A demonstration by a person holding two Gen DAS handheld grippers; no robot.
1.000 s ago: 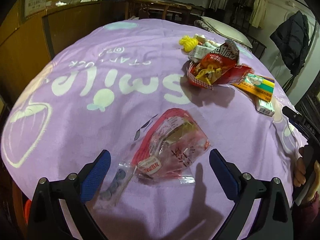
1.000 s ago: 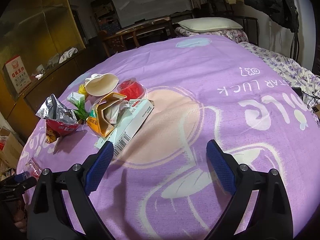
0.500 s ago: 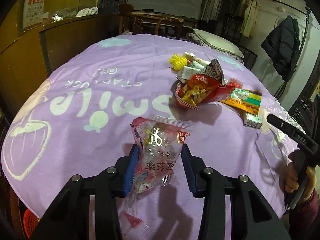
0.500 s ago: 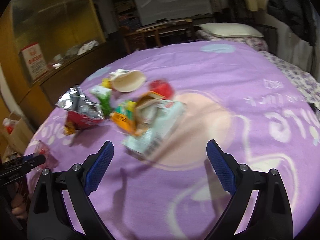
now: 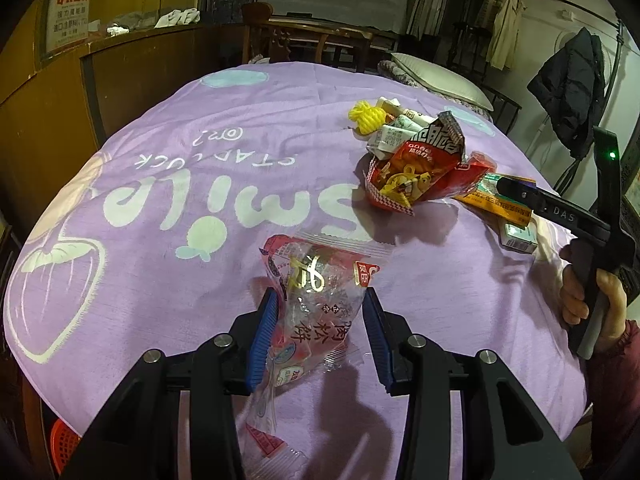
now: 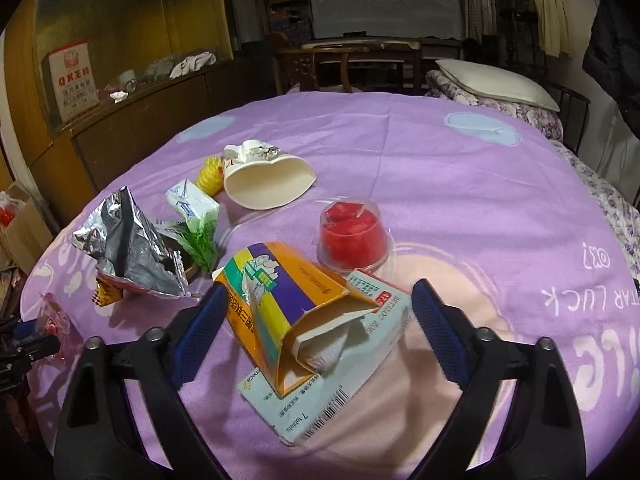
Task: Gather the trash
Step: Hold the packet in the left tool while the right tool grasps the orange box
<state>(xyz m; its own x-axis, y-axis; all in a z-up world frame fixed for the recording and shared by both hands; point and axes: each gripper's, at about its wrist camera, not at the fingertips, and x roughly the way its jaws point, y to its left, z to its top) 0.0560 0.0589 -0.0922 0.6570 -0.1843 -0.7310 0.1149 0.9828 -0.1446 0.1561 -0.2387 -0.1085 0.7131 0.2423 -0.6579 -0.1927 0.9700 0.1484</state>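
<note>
My left gripper (image 5: 319,300) is shut on a clear and red snack wrapper (image 5: 320,280), which stands crumpled between the blue pads just above the purple cloth (image 5: 160,200). My right gripper (image 6: 320,292) hangs over an opened orange carton (image 6: 280,304) that lies on a white tablet box (image 6: 340,392). Its jaws are closing with the carton between them; the right pad is still clear of it. Beyond lie a red jelly cup (image 6: 352,236), a crushed paper cup (image 6: 268,184) and a foil chip bag (image 6: 128,248).
A yellow knot (image 6: 210,176), a white packet (image 6: 192,204) and green plastic grass (image 6: 200,244) lie among the litter. A wooden cabinet (image 6: 140,128) runs along the left, a pillow (image 6: 496,80) lies behind, and a red basket (image 5: 64,440) sits below the table edge.
The left gripper closed on the snack wrapper and raised it off the cloth. The right gripper moved left over the orange carton, rolled, and its jaws narrowed.
</note>
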